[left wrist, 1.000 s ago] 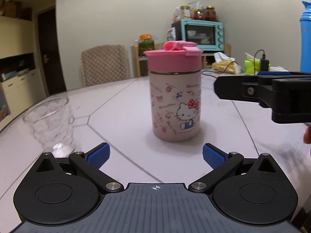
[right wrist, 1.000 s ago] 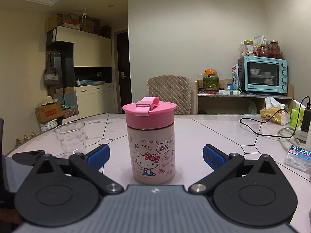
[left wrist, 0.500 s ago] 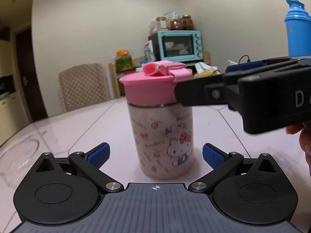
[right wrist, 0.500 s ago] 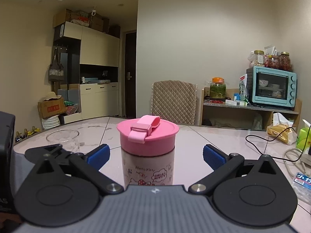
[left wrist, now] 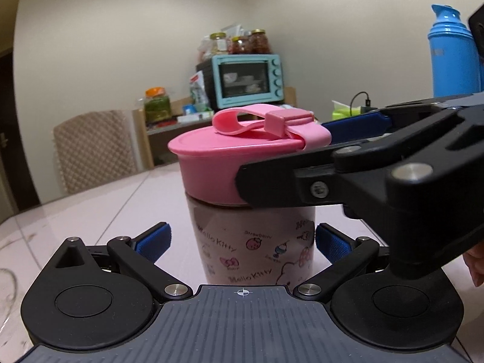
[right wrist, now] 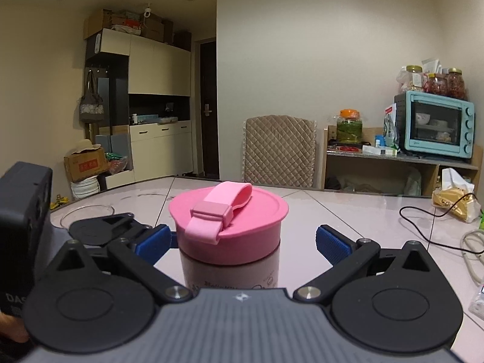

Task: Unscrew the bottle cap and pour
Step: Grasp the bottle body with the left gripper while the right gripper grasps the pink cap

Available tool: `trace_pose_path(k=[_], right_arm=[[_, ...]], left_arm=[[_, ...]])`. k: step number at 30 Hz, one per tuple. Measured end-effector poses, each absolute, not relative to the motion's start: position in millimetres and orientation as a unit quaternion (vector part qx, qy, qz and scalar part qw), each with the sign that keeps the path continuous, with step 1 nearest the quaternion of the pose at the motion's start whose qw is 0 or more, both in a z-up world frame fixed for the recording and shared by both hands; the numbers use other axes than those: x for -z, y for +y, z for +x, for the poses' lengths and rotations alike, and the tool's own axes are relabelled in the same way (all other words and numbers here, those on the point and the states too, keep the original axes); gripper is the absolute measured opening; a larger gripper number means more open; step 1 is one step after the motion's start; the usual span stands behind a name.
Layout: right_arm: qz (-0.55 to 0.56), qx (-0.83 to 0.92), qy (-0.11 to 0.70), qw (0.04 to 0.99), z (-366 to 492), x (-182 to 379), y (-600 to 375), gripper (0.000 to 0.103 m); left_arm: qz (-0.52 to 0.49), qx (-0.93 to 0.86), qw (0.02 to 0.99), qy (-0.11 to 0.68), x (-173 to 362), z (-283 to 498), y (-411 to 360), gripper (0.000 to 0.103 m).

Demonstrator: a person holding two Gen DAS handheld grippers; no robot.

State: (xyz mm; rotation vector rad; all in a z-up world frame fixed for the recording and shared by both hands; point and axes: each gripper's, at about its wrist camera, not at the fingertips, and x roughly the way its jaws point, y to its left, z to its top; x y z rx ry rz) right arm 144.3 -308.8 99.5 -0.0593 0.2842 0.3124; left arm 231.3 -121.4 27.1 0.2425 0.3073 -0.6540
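A Hello Kitty bottle with a pink screw cap and strap stands upright on the pale table. My left gripper is open, its blue pads on either side of the bottle's lower body, not touching. My right gripper is open, its pads level with the pink cap, one on each side, with gaps. In the left wrist view the right gripper reaches in from the right around the cap. The left gripper also shows low at the left in the right wrist view.
A clear glass stands on the table at the left, behind the left gripper. A blue thermos stands at the right. A black cable and a snack bag lie at the far right. A chair is behind the table.
Both grippers have moved in towards the bottle. The left now straddles its lower body and the right straddles the cap. Both stay open.
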Motion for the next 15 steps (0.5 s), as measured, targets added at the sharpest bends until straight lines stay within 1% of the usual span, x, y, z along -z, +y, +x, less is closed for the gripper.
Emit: trace_pose_path(k=[4,9,15], right_arm=[[-0.034,-0.158,0.142,0.977,149.1,-97.8,-307.9,0.103],[-0.036,-0.164,0.142,0.976,154.8,-96.0,-305.6,0.103],[-0.031,-0.17,0.142,0.975,161.4,-95.3,-303.9,0.103]], left_arm=[[0.118,0.329,0.925,0.15,-23.2,234.2,-122.3,0.102],[0.112,0.344,0.92,0.152,-21.8,234.6,-121.5,0.092],[0.11,0.349,0.918,0.152,-20.7,234.3,-124.2,0.091]])
